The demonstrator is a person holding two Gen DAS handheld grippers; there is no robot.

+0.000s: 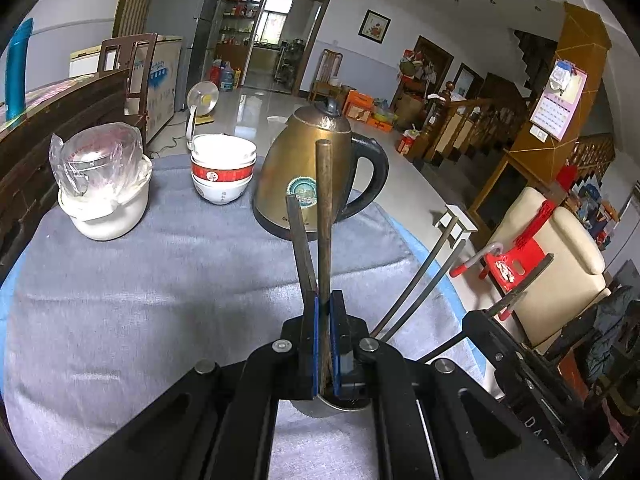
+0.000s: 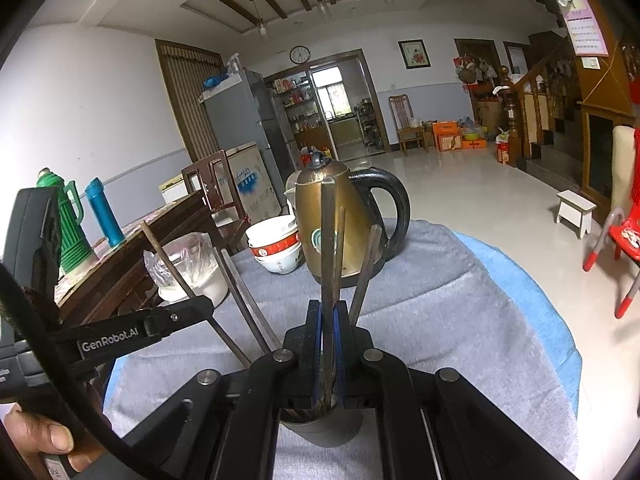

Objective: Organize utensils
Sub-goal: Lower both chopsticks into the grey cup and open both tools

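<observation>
Your left gripper (image 1: pixel 324 312) is clamped on a brown chopstick (image 1: pixel 324 200), and your right gripper (image 2: pixel 328 320) is clamped on a flat dark chopstick (image 2: pixel 327 240). Both sticks stand nearly upright, long axes running up and away from you, lower ends dipping into the steel holder cup (image 2: pixel 320 428) on the grey tablecloth (image 1: pixel 160 280) directly beneath the jaws. More chopsticks (image 2: pixel 366 268) lean in it. The cup lies straight below, so the move is likely downward, then release.
</observation>
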